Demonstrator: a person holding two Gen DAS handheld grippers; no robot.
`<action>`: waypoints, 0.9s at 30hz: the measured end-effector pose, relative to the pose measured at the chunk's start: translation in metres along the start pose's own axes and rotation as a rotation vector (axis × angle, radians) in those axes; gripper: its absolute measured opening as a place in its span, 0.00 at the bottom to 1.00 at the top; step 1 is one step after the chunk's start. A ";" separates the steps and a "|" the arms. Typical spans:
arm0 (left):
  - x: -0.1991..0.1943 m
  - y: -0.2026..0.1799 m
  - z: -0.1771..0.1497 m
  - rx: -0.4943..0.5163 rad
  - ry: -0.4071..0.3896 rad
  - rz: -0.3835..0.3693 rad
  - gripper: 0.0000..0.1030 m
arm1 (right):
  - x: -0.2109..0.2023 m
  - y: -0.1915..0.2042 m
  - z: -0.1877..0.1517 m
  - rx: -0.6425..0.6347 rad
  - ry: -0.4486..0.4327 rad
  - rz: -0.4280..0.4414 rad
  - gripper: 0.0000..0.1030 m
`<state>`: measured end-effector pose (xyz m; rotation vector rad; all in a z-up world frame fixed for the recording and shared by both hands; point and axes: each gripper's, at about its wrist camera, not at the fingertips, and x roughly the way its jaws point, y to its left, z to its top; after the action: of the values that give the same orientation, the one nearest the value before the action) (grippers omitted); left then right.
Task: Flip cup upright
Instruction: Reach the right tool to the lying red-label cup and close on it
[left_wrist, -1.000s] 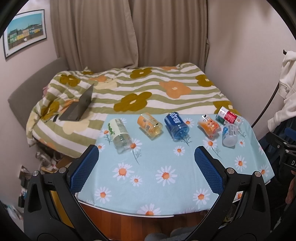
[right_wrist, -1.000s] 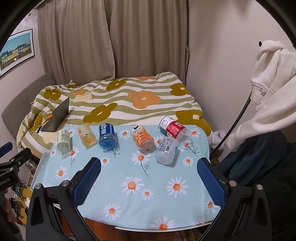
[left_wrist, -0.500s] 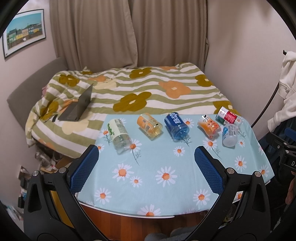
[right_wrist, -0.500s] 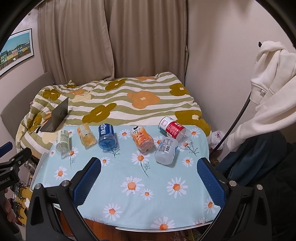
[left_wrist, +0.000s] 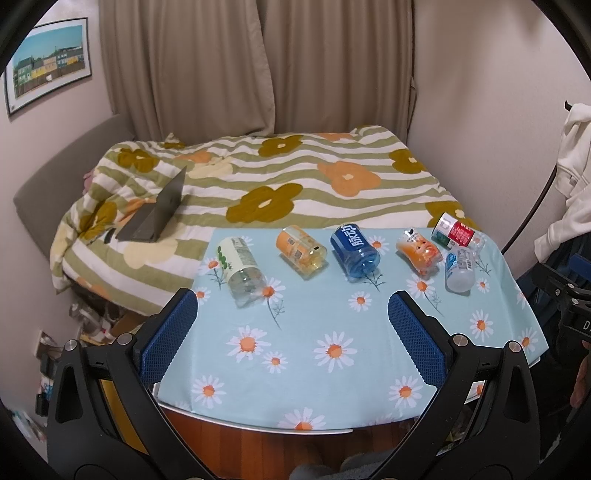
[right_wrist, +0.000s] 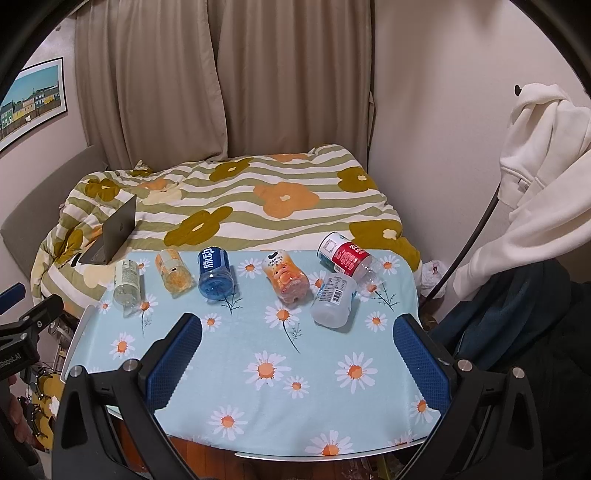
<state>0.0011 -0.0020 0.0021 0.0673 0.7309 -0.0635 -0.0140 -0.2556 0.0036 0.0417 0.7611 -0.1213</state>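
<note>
Several plastic cup-like bottles lie on their sides in a row on the far part of the daisy-cloth table (left_wrist: 295, 354): a green-label one (left_wrist: 241, 271), a yellow-orange one (left_wrist: 301, 250), a blue one (left_wrist: 355, 252), an orange one (left_wrist: 419, 256), a clear one (left_wrist: 460, 268) and a red-label one (left_wrist: 456, 235). They also show in the right wrist view, among them the blue one (right_wrist: 215, 272) and the clear one (right_wrist: 334, 298). My left gripper (left_wrist: 293, 314) is open and empty above the near table. My right gripper (right_wrist: 297, 338) is open and empty too.
A bed with a striped flower quilt (left_wrist: 295, 184) stands right behind the table, with an open laptop (left_wrist: 157, 214) on it. A white hoodie (right_wrist: 535, 177) hangs at the right by the wall. The other gripper's frame (right_wrist: 22, 332) shows at the left edge.
Both views have shifted only slightly. The bottles have not moved and both grippers stay open.
</note>
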 end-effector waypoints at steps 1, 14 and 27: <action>0.000 0.000 0.000 0.000 0.000 0.000 1.00 | 0.000 0.000 0.000 0.001 0.001 0.000 1.00; 0.012 0.000 0.004 0.007 0.043 -0.027 1.00 | 0.004 0.000 0.011 0.021 0.028 0.000 1.00; 0.050 -0.031 0.005 -0.076 0.121 0.044 1.00 | 0.074 -0.063 0.049 -0.062 0.118 0.066 1.00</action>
<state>0.0393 -0.0345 -0.0292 0.0148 0.8521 0.0104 0.0652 -0.3288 -0.0114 0.0155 0.8800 -0.0322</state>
